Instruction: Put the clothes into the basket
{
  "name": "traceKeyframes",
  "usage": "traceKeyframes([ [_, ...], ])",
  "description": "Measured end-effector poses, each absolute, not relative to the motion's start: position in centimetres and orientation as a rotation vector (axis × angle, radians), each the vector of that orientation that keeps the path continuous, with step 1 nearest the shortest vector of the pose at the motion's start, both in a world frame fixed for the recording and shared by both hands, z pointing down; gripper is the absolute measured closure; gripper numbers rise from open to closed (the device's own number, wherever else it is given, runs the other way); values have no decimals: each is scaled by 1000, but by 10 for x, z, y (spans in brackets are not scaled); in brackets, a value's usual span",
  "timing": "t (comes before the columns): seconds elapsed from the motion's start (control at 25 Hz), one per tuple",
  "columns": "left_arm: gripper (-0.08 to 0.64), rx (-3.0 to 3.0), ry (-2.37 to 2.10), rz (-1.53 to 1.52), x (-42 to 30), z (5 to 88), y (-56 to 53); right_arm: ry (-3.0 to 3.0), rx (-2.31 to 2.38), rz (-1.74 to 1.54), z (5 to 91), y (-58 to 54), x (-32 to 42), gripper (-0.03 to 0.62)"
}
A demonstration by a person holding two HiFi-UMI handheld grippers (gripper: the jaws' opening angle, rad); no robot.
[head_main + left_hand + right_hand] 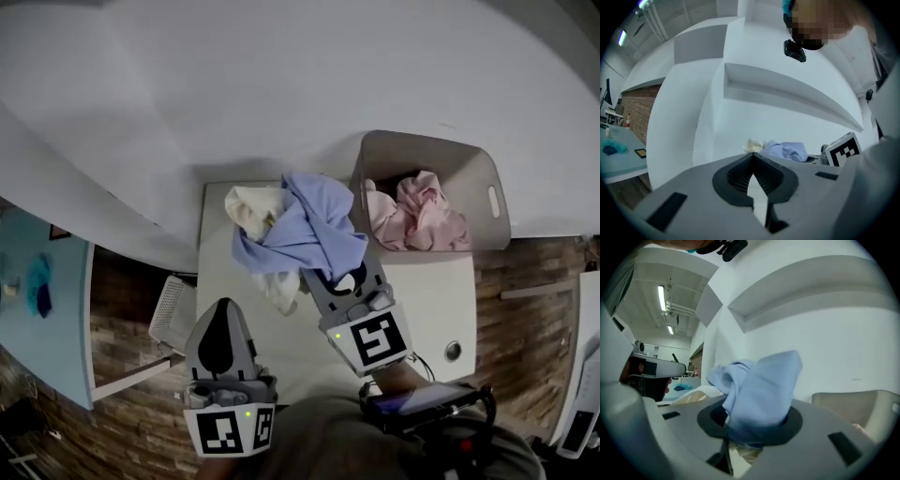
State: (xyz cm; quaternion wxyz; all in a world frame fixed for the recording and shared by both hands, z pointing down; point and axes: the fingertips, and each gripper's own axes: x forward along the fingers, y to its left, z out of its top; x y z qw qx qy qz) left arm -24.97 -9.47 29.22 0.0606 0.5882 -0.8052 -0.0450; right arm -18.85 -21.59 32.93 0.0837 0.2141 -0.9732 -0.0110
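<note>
**Transfer step: blue garment pinched, basket just beside it**
The right gripper [339,279] is clamped on a bunched blue garment [305,230], and a cream garment [251,208] seems to hang with it over the table [422,291], just left of the basket [480,178], which already holds pink clothes [422,217]. The left gripper [223,309] is pressed together on nothing, nearer the person. The next move likely calls for swinging the bundle right, clear over the basket's rim, before the jaws spread; trailing cloth may catch there.
</note>
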Motion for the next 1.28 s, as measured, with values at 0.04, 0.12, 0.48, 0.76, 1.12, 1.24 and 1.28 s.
traceKeyframes([
  [0.04, 552, 1795, -2435, -142, -238, 286, -95, -2914, 649, -34, 321, -217, -178, 445],
  [0.12, 552, 1836, -2429, -159, -221, 277, -98, -2936, 686, -31, 303, -223, -158, 445],
  [0.48, 552, 2013, -2395, -221, -156, 244, -117, -2971, 947, -111, 239, -265, -54, 445],
  [0.76, 552, 2065, -2346, -198, -134, 255, -162, -2863, 1185, -175, 238, -335, 16, 445],
  [1.12, 552, 2053, -2292, -155, -151, 271, -180, -2742, 1237, -122, 269, -362, 18, 434],
  [1.24, 552, 2027, -2296, -143, -147, 275, -185, -2716, 1200, -88, 283, -372, 20, 419],
  [1.28, 552, 2015, -2299, -140, -146, 275, -187, -2704, 1179, -83, 286, -375, 21, 409],
])
